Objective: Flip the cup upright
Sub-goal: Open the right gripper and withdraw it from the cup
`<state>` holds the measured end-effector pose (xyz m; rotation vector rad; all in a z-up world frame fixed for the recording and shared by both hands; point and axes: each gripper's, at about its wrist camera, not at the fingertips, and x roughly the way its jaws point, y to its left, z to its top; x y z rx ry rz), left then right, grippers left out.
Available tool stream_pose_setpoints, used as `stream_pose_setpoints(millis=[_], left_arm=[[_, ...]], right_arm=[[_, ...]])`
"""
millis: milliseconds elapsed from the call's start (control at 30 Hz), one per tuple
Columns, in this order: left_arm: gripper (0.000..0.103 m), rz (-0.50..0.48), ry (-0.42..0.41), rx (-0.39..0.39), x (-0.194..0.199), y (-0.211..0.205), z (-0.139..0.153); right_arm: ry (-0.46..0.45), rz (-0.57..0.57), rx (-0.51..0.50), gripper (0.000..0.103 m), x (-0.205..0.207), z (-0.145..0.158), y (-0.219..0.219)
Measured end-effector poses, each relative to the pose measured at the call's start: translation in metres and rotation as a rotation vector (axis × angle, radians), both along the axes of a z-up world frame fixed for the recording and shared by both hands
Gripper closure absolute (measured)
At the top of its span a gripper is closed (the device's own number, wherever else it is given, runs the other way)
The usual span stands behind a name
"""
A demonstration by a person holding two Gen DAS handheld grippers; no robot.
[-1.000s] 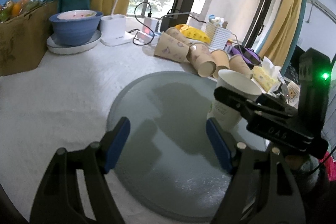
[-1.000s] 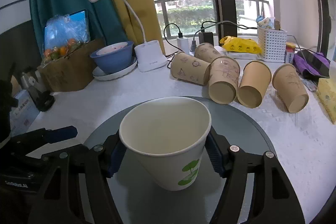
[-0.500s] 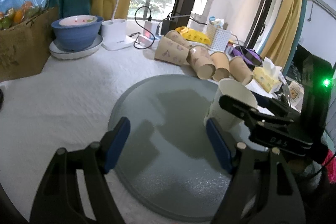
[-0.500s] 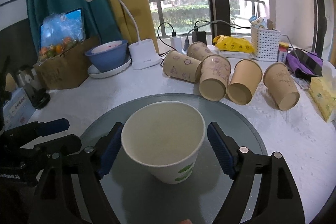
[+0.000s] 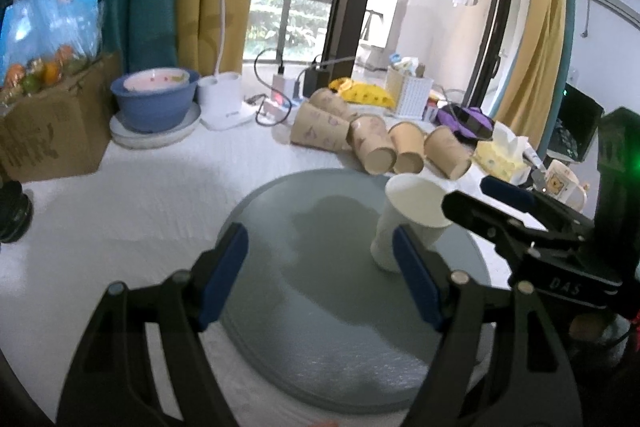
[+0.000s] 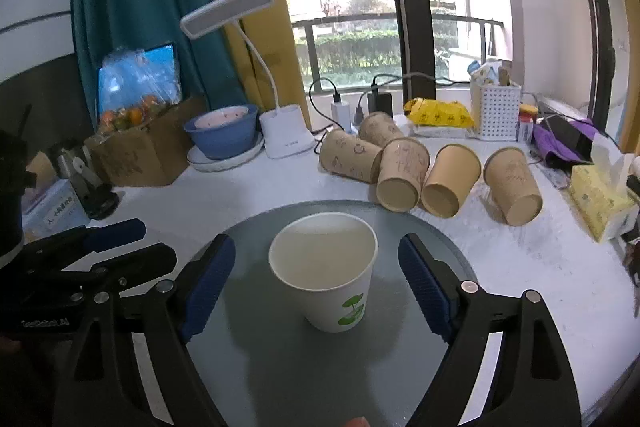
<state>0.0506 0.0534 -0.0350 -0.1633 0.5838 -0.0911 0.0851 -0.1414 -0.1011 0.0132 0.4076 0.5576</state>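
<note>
A white paper cup with a green leaf print point(image 6: 326, 277) stands upright, mouth up, on the round grey glass disc point(image 6: 424, 239). My right gripper point(image 6: 316, 283) is open, its blue pads on either side of the cup and clear of it. The cup also shows in the left wrist view point(image 5: 404, 223), on the right part of the disc point(image 5: 320, 291). My left gripper point(image 5: 320, 275) is open and empty above the disc, left of the cup. The right gripper's fingers point(image 5: 504, 215) reach in from the right there.
Several brown paper cups point(image 6: 400, 167) lie on their sides behind the disc. A blue bowl on a plate point(image 6: 222, 133), a white desk lamp point(image 6: 280, 131), a cardboard box point(image 6: 140, 151), a white basket point(image 6: 496, 111) and a yellow tissue pack point(image 6: 598, 197) stand around the white tabletop.
My right gripper has opened and let go of the white cup, then drawn back from it. The cup now stands free on the disc. My left gripper has pulled back slightly.
</note>
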Motion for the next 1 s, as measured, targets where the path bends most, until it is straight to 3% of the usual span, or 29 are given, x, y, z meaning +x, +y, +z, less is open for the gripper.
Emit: stream_pose_setpoints(millis=[233,367,600,1000], left_arm=[[0.026,0.019,-0.088,0.029,-0.019,-0.010,0.028],[0.013,0.039,-0.149,0.035,-0.029,-0.013,0.044],[0.013,0.075,-0.231,0.102,-0.045,-0.029,0.065],[0.013,0.109,-0.351,0.124,-0.064,-0.038,0.085]], right_arm=[[-0.035,-0.014,0.012,0.017,-0.019,0.020,-0.017],[-0.064,-0.012,0.008,0.017,-0.030,0.033,-0.028],[-0.124,-0.003,0.016,0.017,-0.050,0.054,-0.047],[-0.202,-0.030,0.042,0.017,-0.067,0.074,-0.070]])
